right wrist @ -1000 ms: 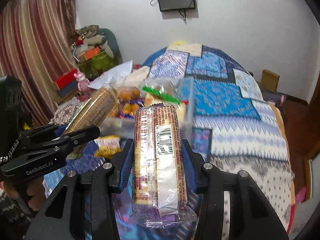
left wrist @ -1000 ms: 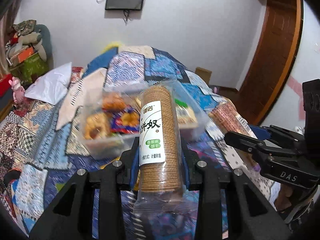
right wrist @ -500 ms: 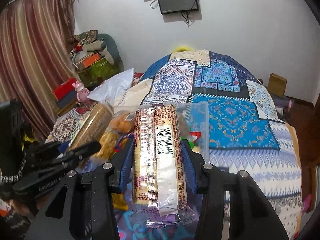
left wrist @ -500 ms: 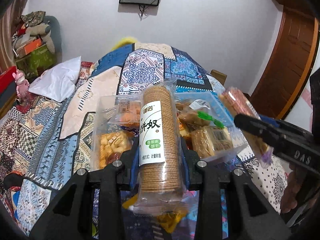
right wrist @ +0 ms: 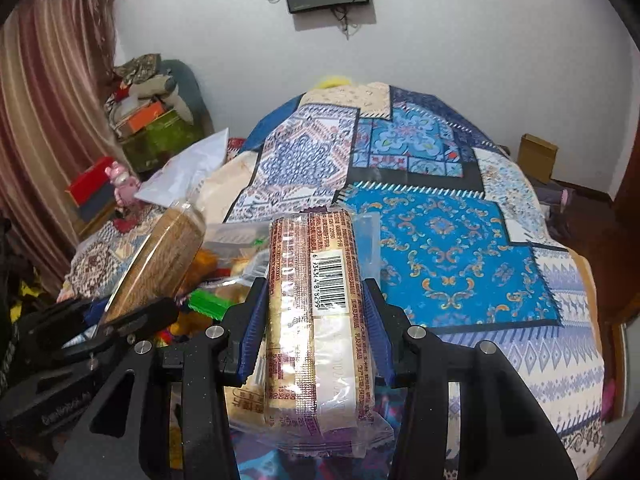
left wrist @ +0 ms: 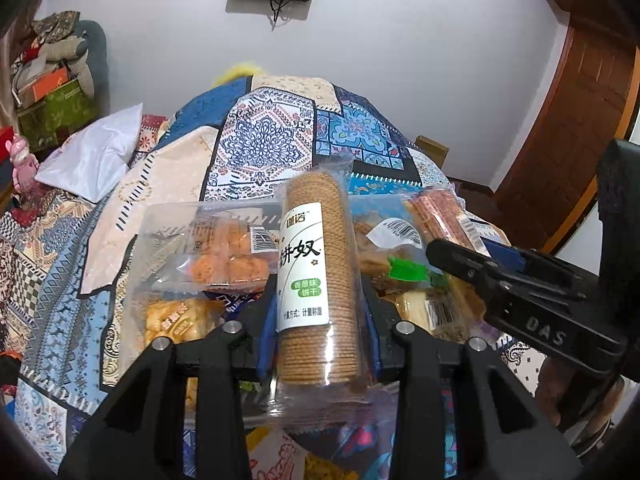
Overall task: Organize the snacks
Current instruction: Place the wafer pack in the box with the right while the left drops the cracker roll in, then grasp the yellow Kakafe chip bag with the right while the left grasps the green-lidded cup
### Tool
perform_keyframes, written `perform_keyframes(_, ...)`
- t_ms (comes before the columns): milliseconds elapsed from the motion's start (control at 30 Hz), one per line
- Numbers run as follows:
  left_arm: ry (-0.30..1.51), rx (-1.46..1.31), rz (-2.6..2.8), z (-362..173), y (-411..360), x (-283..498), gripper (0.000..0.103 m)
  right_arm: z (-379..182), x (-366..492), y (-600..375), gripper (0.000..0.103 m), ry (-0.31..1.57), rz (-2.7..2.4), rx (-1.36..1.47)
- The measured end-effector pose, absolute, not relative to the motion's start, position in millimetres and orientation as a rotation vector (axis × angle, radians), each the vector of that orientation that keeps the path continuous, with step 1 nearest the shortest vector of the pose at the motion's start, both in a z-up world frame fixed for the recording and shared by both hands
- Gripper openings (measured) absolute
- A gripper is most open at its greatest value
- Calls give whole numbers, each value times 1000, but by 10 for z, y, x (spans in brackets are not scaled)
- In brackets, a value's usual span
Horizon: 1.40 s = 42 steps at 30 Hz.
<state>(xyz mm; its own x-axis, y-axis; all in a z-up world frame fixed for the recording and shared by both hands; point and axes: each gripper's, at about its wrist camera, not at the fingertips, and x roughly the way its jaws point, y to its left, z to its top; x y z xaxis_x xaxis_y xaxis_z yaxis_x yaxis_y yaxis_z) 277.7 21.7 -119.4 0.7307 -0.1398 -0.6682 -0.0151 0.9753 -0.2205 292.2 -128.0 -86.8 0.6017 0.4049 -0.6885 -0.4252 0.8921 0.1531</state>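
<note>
My left gripper (left wrist: 318,312) is shut on a tall roll of round brown biscuits (left wrist: 316,280) with a white label, held upright over a clear plastic bin (left wrist: 168,248) full of snack packets. My right gripper (right wrist: 316,320) is shut on a wafer pack (right wrist: 320,320) in clear wrap with a barcode. The wafer pack (left wrist: 438,216) and right gripper (left wrist: 472,258) also show at the right of the left wrist view, above the bin's right end. In the right wrist view the biscuit roll (right wrist: 160,264) leans at the left, above the bin (right wrist: 370,240).
The bin sits on a bed covered by a blue patchwork quilt (right wrist: 440,240). A white bag (left wrist: 92,156) lies at the left on the bed. Boxes and soft toys (right wrist: 152,120) are piled by a curtain. A wooden door (left wrist: 580,128) stands at the right.
Both grippers have moved forward over the bed, bringing the bin closer and lower in view. The snacks stay gripped as before.
</note>
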Motion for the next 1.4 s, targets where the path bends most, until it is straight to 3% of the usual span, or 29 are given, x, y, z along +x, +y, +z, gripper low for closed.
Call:
perform_keyframes(100,736,-199,-76,-1190,183,2756,43,-876,2914,-1313,49,792,481,-30)
perform_keyframes(167,716,-184,-77,-1142,169,2700,48,-850,2882,-1337,62,782,473,-34)
perform_keyframes(200,709,-176,-75,-1111,167,2668,48,-830,2864,-1353,63,774,471,-28)
perform_keyframes(767,732,-130,30,-876,714,1790,48,-554,2111,-1128,63,726,609,-69)
perform_keyframes(1400,949,-172,101,-1751,1342,1337,50,-1276,1866,-407,63,941,729,-183)
